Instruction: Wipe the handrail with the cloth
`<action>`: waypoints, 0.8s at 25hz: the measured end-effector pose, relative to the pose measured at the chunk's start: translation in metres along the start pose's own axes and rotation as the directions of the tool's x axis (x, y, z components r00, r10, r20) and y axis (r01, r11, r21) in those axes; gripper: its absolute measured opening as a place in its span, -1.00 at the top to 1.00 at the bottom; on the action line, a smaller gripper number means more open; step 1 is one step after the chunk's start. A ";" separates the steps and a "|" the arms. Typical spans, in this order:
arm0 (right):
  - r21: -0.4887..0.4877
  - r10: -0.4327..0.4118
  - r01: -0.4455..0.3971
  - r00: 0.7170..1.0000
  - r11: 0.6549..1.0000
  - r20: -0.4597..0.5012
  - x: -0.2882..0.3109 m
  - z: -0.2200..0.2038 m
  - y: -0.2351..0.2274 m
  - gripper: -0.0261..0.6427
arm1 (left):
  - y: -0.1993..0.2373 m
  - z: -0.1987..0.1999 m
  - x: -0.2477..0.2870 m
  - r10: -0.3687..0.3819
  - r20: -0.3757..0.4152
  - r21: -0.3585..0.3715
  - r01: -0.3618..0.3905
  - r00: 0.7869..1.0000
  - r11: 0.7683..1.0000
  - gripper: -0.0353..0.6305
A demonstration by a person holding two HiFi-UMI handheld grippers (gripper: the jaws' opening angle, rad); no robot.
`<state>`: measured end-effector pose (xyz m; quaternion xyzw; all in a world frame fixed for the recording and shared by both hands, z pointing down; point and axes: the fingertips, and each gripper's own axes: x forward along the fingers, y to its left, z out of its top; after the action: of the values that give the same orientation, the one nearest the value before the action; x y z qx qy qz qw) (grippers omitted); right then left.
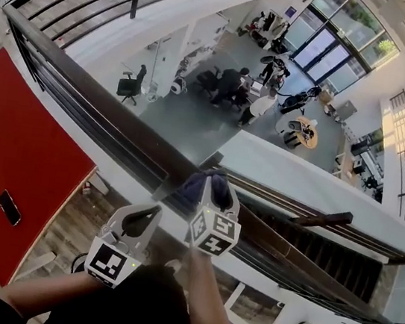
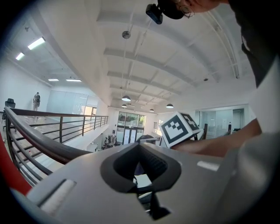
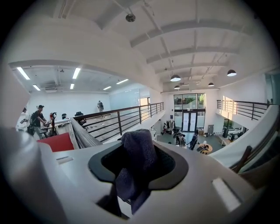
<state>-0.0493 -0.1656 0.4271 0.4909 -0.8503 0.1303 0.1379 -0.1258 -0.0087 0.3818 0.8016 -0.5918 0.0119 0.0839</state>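
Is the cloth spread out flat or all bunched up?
Bunched up. The cloth is a crumpled wad pinched in the right hand-held gripper, with one end trailing loose.

On my left I see a red tabletop with a dark phone lying flat on it. Far below, on the ground floor, a black office chair stands alone, left of a cluster of people. A round wooden table sits to their right, near the glass entrance doors.
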 end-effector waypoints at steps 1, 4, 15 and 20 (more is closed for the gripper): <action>-0.001 -0.014 0.014 1.000 1.000 -0.003 0.003 -0.003 -0.002 0.46 | 0.004 0.003 0.004 -0.006 -0.001 -0.003 0.006 1.000 1.000 0.90; 0.004 -0.051 0.051 0.999 0.999 -0.002 0.005 -0.010 -0.008 0.46 | 0.012 0.011 0.019 -0.026 -0.003 -0.011 0.026 1.000 1.000 0.90; -0.021 -0.103 0.102 0.994 0.995 -0.021 0.015 -0.031 -0.006 0.46 | 0.028 0.033 0.056 -0.080 -0.001 0.027 0.080 0.997 0.996 0.90; -0.045 -0.109 0.108 0.994 0.993 -0.023 0.014 -0.038 -0.005 0.46 | 0.035 0.038 0.061 -0.060 0.000 0.028 0.060 0.998 0.998 0.90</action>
<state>-0.0478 -0.1653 0.4678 0.5315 -0.8232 0.1104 0.1662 -0.1436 -0.0817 0.3555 0.8200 -0.5675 0.0172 0.0728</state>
